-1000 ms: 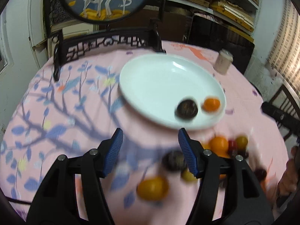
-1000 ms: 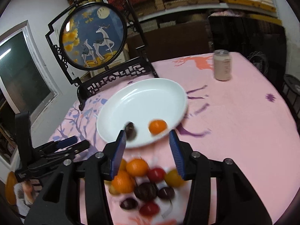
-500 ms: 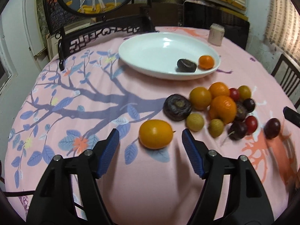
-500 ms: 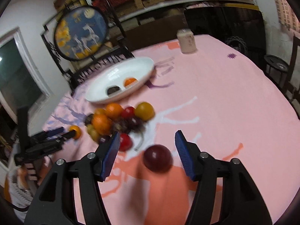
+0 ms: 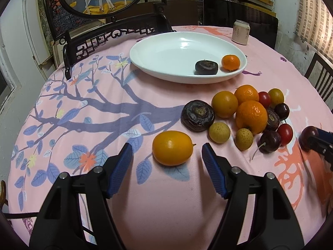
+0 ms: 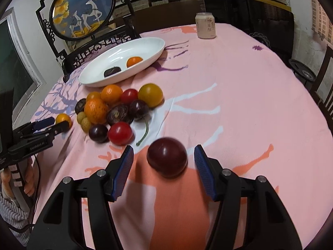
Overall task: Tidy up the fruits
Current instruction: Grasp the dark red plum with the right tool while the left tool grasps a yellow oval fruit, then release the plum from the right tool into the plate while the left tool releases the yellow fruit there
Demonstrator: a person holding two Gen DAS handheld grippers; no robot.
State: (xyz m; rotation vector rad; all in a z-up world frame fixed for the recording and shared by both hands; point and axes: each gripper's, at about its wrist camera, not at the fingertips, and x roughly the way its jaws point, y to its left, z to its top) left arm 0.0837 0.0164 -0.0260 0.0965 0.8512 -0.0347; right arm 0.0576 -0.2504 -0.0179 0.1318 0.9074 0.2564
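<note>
Right wrist: plum (image 6: 167, 159) between claw (image 6: 163, 166) fingers.

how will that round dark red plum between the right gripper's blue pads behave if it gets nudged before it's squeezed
The round dark red plum looks near-spherical and rests loose on the pink tablecloth, so it would probably roll. Its skin is glossy, so it may slip in the right gripper, whose pads stand clear. Likely firm, though bruisable.
</note>
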